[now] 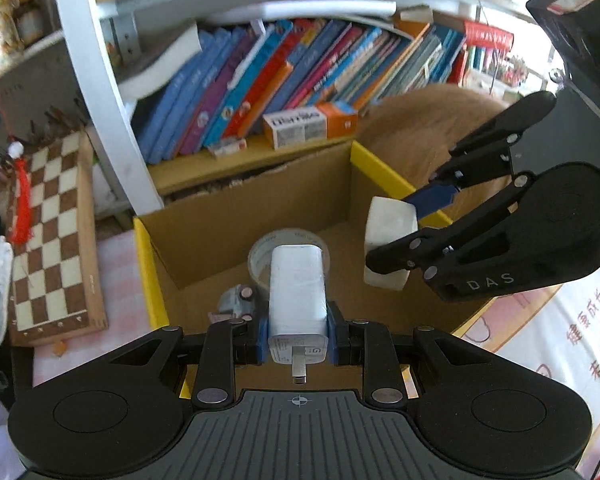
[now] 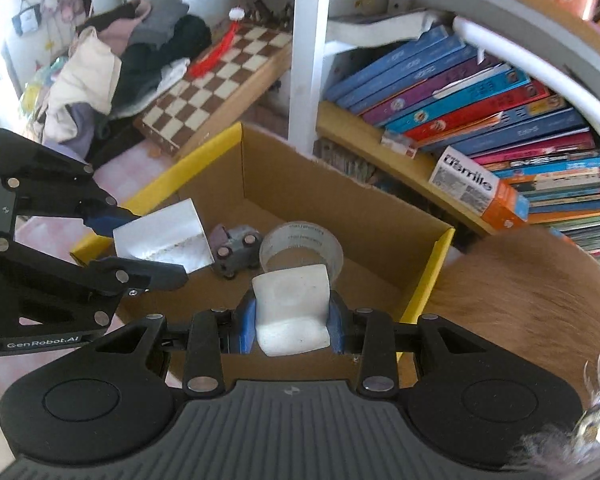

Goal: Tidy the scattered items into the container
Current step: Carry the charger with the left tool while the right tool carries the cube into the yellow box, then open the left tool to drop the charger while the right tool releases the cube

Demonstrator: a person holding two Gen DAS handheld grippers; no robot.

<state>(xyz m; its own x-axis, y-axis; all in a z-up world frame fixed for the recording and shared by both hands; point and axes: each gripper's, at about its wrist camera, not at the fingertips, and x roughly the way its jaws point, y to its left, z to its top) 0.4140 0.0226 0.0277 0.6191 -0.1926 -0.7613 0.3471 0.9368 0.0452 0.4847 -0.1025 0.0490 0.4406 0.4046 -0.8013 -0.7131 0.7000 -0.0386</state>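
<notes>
An open cardboard box with yellow rims holds a clear tape roll and a small grey toy car. My left gripper is shut on a white charger plug, held over the box's near side with its metal prong towards the camera. My right gripper comes in from the right, shut on a white block above the box floor. In the right wrist view the white block sits between the right gripper's blue pads, with the tape roll, the toy car and the box beyond. The left gripper holds the charger at the left.
A bookshelf of leaning books stands right behind the box, with an orange-and-white carton on its ledge. A chessboard leans at the left. A brown furry mass lies against the box's right side. Clothes are piled beyond the chessboard.
</notes>
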